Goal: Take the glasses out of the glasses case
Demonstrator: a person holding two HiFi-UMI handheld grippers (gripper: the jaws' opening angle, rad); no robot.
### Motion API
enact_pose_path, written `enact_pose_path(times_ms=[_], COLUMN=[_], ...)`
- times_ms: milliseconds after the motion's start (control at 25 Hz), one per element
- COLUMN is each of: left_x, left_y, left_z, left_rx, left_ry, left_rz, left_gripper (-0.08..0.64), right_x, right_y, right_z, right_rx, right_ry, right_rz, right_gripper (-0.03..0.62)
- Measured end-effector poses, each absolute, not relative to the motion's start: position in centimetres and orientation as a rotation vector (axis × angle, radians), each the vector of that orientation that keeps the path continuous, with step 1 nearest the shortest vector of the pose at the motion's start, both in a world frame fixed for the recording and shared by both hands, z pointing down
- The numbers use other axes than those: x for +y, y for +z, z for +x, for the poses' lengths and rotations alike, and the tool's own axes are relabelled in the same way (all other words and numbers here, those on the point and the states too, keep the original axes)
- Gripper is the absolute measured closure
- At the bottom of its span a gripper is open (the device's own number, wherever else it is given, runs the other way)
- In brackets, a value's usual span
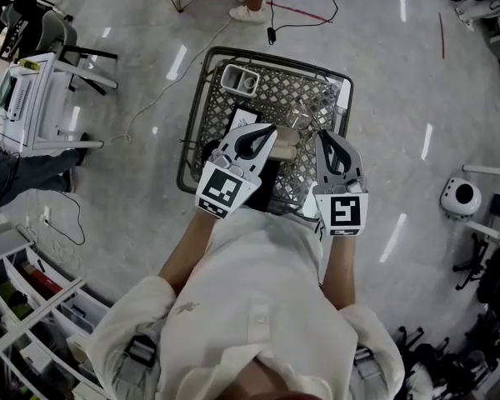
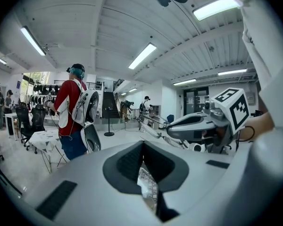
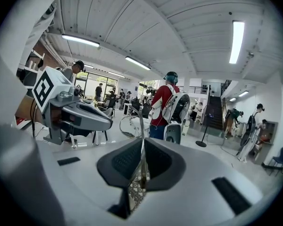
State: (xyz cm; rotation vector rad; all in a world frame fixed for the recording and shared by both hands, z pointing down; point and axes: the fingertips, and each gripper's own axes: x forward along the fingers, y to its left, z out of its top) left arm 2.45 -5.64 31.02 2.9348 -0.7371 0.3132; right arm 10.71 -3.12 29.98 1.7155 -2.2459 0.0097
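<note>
In the head view both grippers are held over a wire-mesh table (image 1: 204,98). My right gripper (image 1: 325,140) is shut on the thin metal glasses (image 1: 304,117). In the right gripper view, one temple of the glasses (image 3: 142,126) rises from between the shut jaws of the right gripper (image 3: 142,142), and a clear rim curves off to the left. My left gripper (image 1: 267,132) is shut, and in its own view nothing shows between the jaws of the left gripper (image 2: 142,145). A dark glasses case (image 1: 275,183) lies on the table between the grippers, mostly hidden.
A small white tray (image 1: 239,78) sits at the table's far left corner, with a black-and-white card (image 1: 246,117) nearer me. A white round device (image 1: 460,197) stands on the floor to the right, white furniture (image 1: 33,98) to the left. A person in red (image 2: 70,112) stands further off.
</note>
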Motion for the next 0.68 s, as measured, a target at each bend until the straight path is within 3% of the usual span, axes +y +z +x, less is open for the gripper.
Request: enact_pose_path(times_ms=[680], left_x=[-5.06], left_y=[31.2], left_z=[2.67], left_rx=[-0.764], left_ry=[0.324], left_rz=[2.926], left_gripper=[0.548], right_x=[-2.5], right_y=[30.63], right_z=[11.28], right_rx=[-2.257], right_ry=[0.024], right_rz=[1.708], right_gripper=[0.568])
